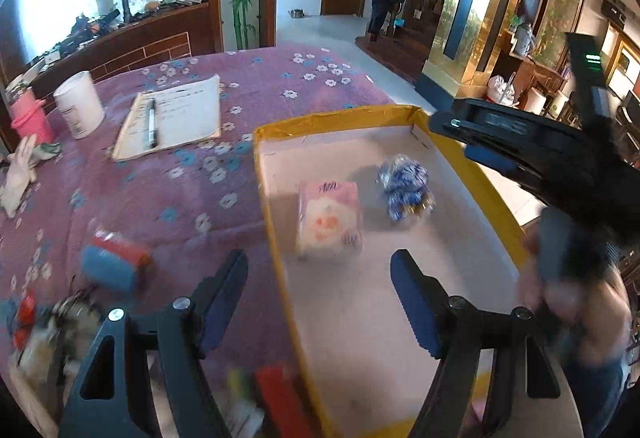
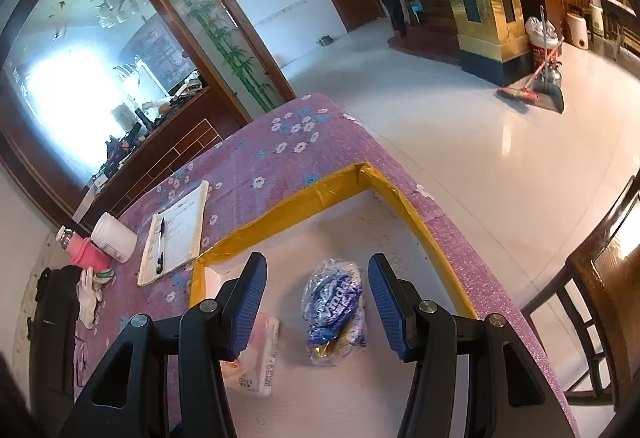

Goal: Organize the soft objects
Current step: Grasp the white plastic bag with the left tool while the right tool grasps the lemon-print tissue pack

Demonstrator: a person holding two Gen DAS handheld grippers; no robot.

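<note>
A yellow-rimmed box (image 1: 264,157) with a white floor lies on the purple flowered cloth. In it are a pink tissue pack (image 1: 329,222) and a blue-and-white tissue packet (image 1: 406,191). My left gripper (image 1: 320,278) is open and empty, low over the box's left wall. On the cloth to its left lie a blue-and-red soft roll (image 1: 114,262) and a blurred heap of soft things (image 1: 52,326). My right gripper (image 2: 316,302) is open and empty above the blue packet (image 2: 336,308), with the pink pack (image 2: 256,354) under its left finger. The box rim (image 2: 280,215) runs behind.
A notebook with a pen (image 1: 172,117), a white jar (image 1: 80,103), a pink cup (image 1: 30,117) and a white glove (image 1: 18,177) lie at the back left. Red and yellow items (image 1: 276,398) sit near the front edge. A wooden chair (image 2: 600,298) stands right of the table.
</note>
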